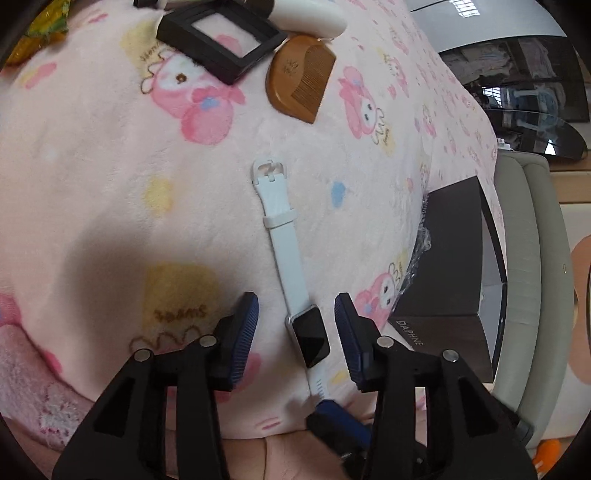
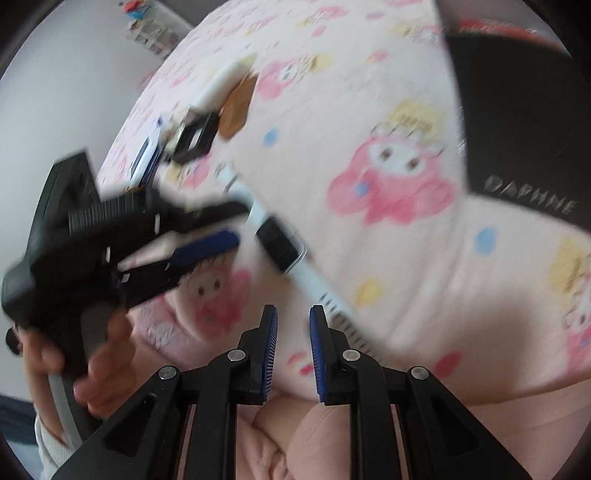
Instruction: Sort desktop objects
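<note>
A white-strapped smartwatch point(image 1: 288, 258) with a black screen lies flat on the pink cartoon blanket point(image 1: 110, 166). My left gripper point(image 1: 295, 314) is open, its blue pads either side of the watch face, not touching it. The right wrist view is blurred: the watch point(image 2: 282, 249) lies ahead, and the left gripper point(image 2: 207, 236) is at its left, held by a hand. My right gripper point(image 2: 293, 325) is open and empty, low at the blanket's near edge, close to the strap's near end. A blue pad of it shows in the left wrist view point(image 1: 332, 410).
A wooden comb point(image 1: 301, 83), a black square frame box point(image 1: 221, 37) and a white tube point(image 1: 306, 14) lie at the far side. A dark box marked DAPHNE point(image 1: 450, 280) stands at the right edge, also in the right wrist view point(image 2: 524, 140). A beige chair point(image 1: 532, 277) is beyond.
</note>
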### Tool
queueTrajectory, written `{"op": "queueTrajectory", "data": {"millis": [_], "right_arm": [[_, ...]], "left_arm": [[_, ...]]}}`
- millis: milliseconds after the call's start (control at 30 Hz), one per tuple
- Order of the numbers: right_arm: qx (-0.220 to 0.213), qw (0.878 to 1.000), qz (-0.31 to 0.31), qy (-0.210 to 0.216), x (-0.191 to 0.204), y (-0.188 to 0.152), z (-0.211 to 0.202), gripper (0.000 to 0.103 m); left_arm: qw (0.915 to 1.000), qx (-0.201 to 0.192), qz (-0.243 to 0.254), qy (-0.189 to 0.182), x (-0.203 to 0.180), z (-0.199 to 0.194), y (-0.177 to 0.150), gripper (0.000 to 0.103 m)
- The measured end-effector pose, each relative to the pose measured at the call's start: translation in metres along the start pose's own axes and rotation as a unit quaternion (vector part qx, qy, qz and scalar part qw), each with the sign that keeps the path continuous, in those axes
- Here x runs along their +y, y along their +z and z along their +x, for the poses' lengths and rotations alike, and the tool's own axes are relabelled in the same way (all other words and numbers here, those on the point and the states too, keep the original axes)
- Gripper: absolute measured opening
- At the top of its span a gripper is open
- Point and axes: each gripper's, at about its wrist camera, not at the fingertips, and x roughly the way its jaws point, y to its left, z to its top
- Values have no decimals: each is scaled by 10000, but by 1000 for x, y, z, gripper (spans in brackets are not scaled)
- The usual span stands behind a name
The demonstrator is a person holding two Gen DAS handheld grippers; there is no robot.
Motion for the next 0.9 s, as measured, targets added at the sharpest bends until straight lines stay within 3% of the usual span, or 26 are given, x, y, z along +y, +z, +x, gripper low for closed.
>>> {"op": "queueTrajectory", "data": {"millis": [67, 167, 200, 500, 633, 700, 800, 900], "right_arm": [[151, 9997, -55, -199, 3, -2, 10, 15], [244, 9986, -99, -467, 5, -4, 21, 15], [216, 9982, -117, -547, 7, -4, 23, 15], [-592, 9867, -116, -1509, 11, -2, 7, 14], [-851, 9831, 116, -1617, 0, 3, -1, 14], [-849, 9857, 293, -1427, -7, 4, -6, 15], [-538, 9942, 715, -588, -26, 2, -13, 15], [-277, 9940, 1045, 147, -33, -1, -12, 15]], "left_arm": [[9998, 79, 126, 166, -6, 11, 1, 37], [9988, 67, 411, 240, -15, 16, 1, 10], [9987, 34, 433, 254, -16, 15, 0, 7], [9989, -220, 324, 274, -7, -11, -13, 5], [9995, -224, 193, 62, -1, -16, -21, 4], [9998, -173, 59, -49, 3, -15, -22, 7], [9996, -100, -186, -161, 8, -12, -21, 21], [9994, -110, -262, -183, 8, -10, -20, 22]]}}
